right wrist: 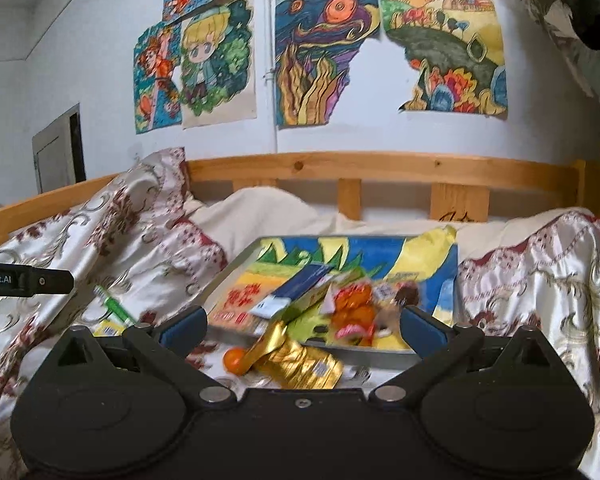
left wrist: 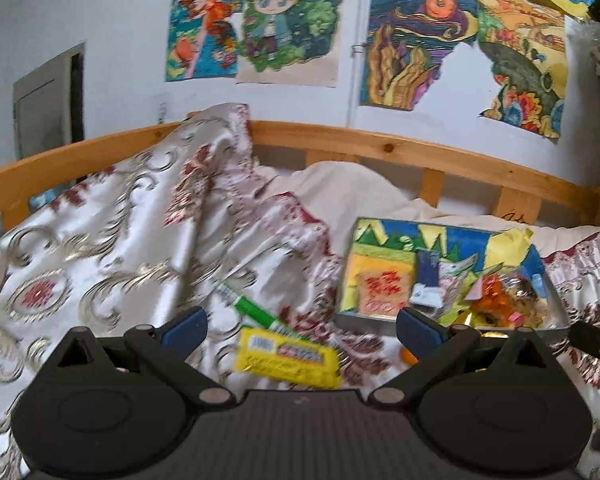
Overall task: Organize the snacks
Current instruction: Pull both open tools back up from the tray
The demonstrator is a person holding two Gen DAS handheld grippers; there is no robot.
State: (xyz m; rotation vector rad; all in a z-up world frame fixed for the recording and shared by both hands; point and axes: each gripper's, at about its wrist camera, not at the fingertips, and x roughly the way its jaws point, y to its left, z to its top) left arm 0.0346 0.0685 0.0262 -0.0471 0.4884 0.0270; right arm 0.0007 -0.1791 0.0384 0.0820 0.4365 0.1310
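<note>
A shallow tray (left wrist: 362,317) lined with a colourful drawing lies on the bed, holding a blue packet (left wrist: 426,280) and orange wrapped snacks (left wrist: 496,304). My left gripper (left wrist: 302,328) is open and empty, just above a yellow snack packet (left wrist: 286,356) and a green stick packet (left wrist: 252,310) on the bedspread. My right gripper (right wrist: 303,326) is also open and empty. Below it lie a gold foil packet (right wrist: 300,364) and a small orange ball (right wrist: 236,360) in front of the tray (right wrist: 236,266). The blue packet (right wrist: 300,284) and orange snacks (right wrist: 352,306) lie inside.
A satin bedspread (left wrist: 100,240) with red and silver patterns is bunched high at the left. A wooden bed rail (right wrist: 380,166) runs along the back under a wall of drawings. The other gripper's tip (right wrist: 28,282) shows at the left edge.
</note>
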